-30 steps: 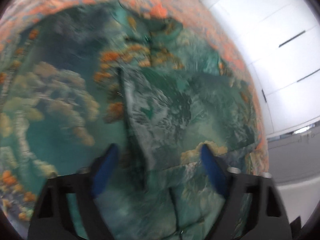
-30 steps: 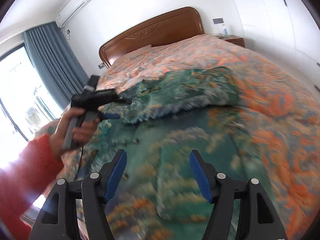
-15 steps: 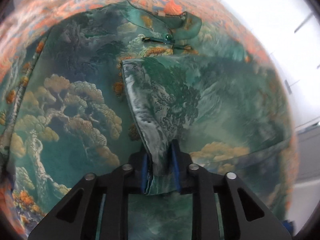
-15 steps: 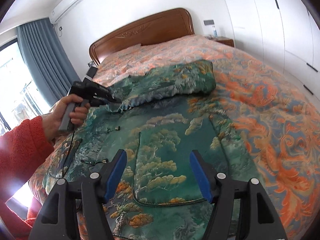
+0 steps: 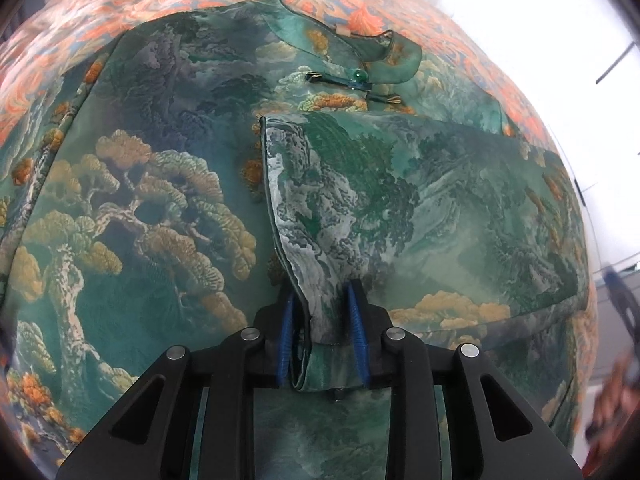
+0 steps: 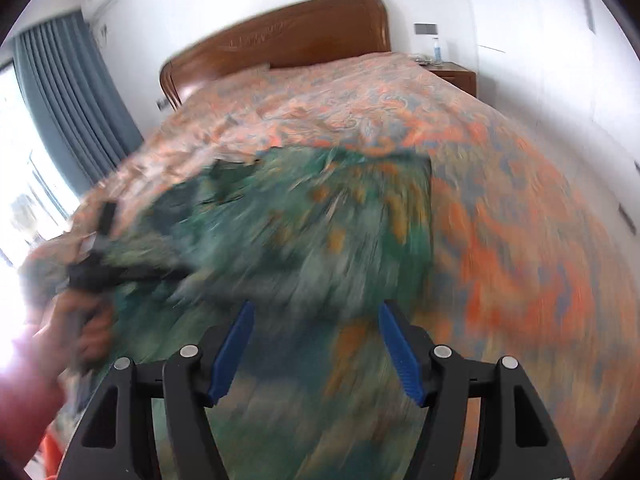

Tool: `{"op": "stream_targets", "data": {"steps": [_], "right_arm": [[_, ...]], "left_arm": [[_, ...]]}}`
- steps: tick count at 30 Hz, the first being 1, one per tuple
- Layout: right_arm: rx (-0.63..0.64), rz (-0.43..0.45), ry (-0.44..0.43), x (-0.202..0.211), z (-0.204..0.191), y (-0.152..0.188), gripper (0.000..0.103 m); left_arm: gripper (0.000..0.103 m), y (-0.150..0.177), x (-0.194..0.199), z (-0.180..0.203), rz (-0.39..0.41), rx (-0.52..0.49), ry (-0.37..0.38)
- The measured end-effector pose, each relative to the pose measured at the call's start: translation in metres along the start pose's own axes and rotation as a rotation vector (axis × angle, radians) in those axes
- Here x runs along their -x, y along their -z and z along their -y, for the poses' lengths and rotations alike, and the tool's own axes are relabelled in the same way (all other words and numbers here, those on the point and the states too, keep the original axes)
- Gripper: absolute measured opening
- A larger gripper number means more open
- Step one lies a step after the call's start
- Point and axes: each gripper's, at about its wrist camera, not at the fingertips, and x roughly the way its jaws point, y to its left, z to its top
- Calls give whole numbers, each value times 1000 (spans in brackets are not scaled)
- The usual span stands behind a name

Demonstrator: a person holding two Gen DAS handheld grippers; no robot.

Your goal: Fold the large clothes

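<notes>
A large green garment point(image 5: 140, 200) with a pine and mountain print lies spread on the bed, its collar and green button point(image 5: 358, 76) at the far end. One sleeve point(image 5: 400, 208) is folded across its body. My left gripper point(image 5: 321, 320) pinches that sleeve's cuff edge; its jaws are opening slightly, with the fabric still between the pads. In the right wrist view the garment point(image 6: 300, 232) is smeared by motion. My right gripper point(image 6: 316, 340) hovers over it, open with nothing between its fingers. A hand holds the left gripper point(image 6: 120, 272) at the left.
An orange patterned bedspread point(image 6: 520, 220) covers the bed around the garment. A wooden headboard point(image 6: 280, 36) and a nightstand point(image 6: 452, 72) stand at the far end. Blue curtains point(image 6: 68, 92) hang by a bright window at the left. White wardrobe doors line the right.
The left gripper went from wide open to pinching the sleeve's cuff edge and dipped slightly. The right gripper swept fast across the bed, still open, and its view has gone blurred.
</notes>
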Motion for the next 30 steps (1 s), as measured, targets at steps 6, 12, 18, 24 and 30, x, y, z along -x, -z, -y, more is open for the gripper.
{"op": "stream_targets", "data": {"steps": [6, 12, 18, 24, 30], "right_arm": [[87, -165, 79, -102, 7, -13, 67], [86, -250, 53, -112, 11, -26, 67], [-24, -102, 36, -106, 28, -92, 67], [-102, -229, 109, -176, 44, -82, 67], [-17, -107, 148, -131, 15, -72, 67]], "left_arm": [[28, -8, -21, 7, 0, -15, 20], [28, -8, -22, -1, 18, -17, 46], [28, -4, -18, 0, 38, -27, 31], [28, 1, -15, -3, 37, -15, 43], [30, 5, -13, 0, 69, -23, 39]]}}
